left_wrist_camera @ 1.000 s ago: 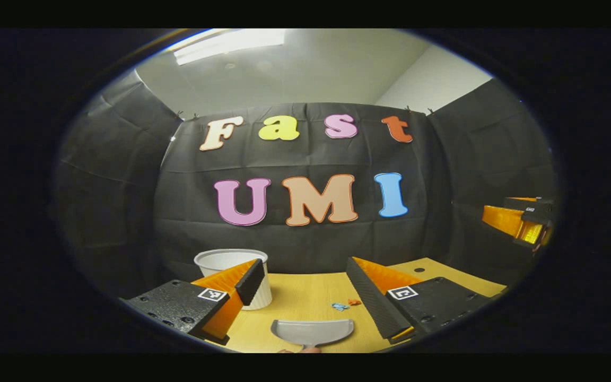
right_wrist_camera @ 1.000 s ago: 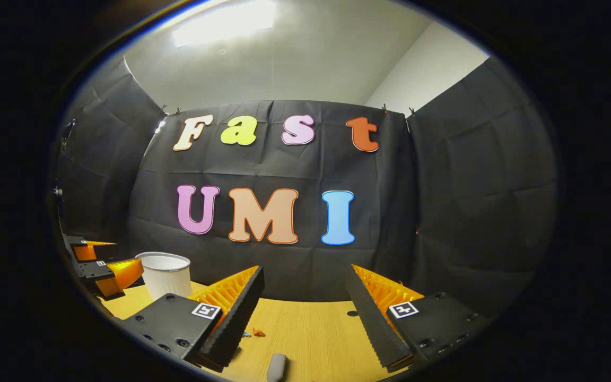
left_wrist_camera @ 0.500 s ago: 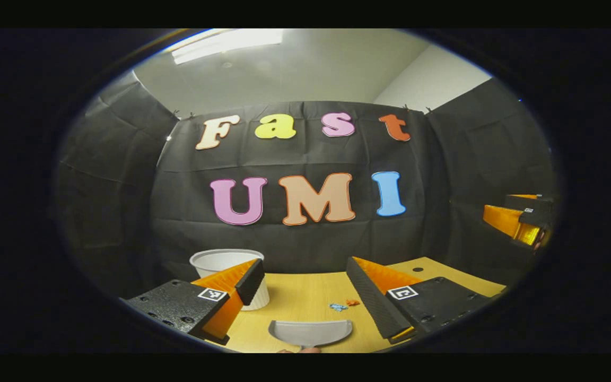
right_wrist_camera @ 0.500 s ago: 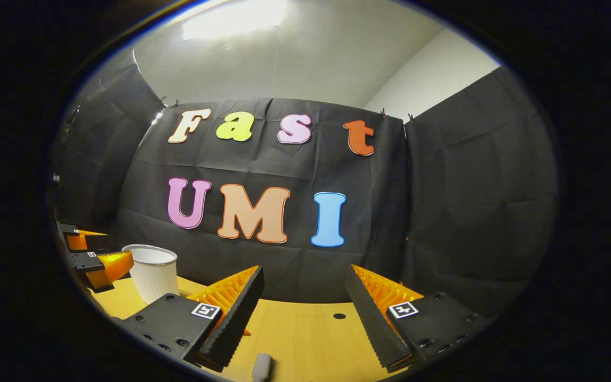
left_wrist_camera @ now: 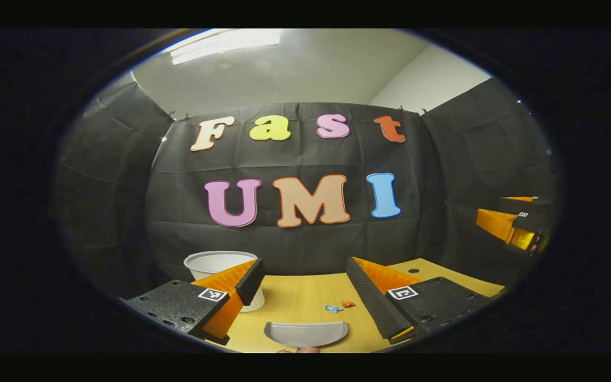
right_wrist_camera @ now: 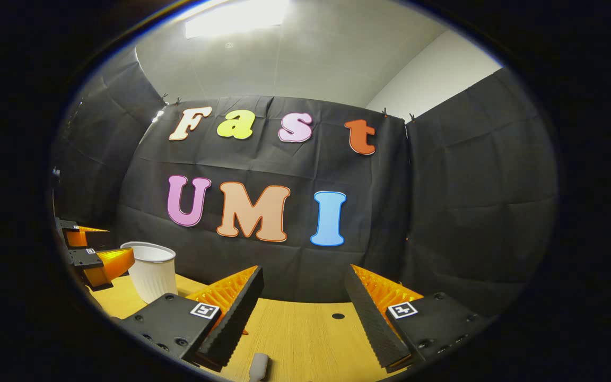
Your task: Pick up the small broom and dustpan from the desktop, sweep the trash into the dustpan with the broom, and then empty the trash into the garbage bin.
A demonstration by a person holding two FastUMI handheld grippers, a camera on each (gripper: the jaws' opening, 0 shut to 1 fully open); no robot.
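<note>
Hovering above a yellow wooden desk (left_wrist_camera: 305,297), the left gripper (left_wrist_camera: 305,286) has its two fingers spread wide, nothing between them. Straight ahead of it in the left gripper view, a grey dustpan (left_wrist_camera: 305,334) lies flat on the desk, its straight edge facing the far wall. Just beyond that edge sit small scraps of trash (left_wrist_camera: 338,306), blue and orange, apart from the pan. A white ribbed garbage bin (left_wrist_camera: 215,262) stands upright at the far left of the desk, partly hidden behind the gripper's left finger.

The right gripper (right_wrist_camera: 303,302) is likewise wide open and holds nothing. In the right gripper view, a pale grey rounded handle tip (right_wrist_camera: 259,366) lies on the desk at the bottom edge, between and below the fingers; whether it belongs to the small broom cannot be told. The bin (right_wrist_camera: 151,270) stands to the left, with the other gripper (right_wrist_camera: 98,260) beside it. A round hole (right_wrist_camera: 338,316) marks the desk's far side.
</note>
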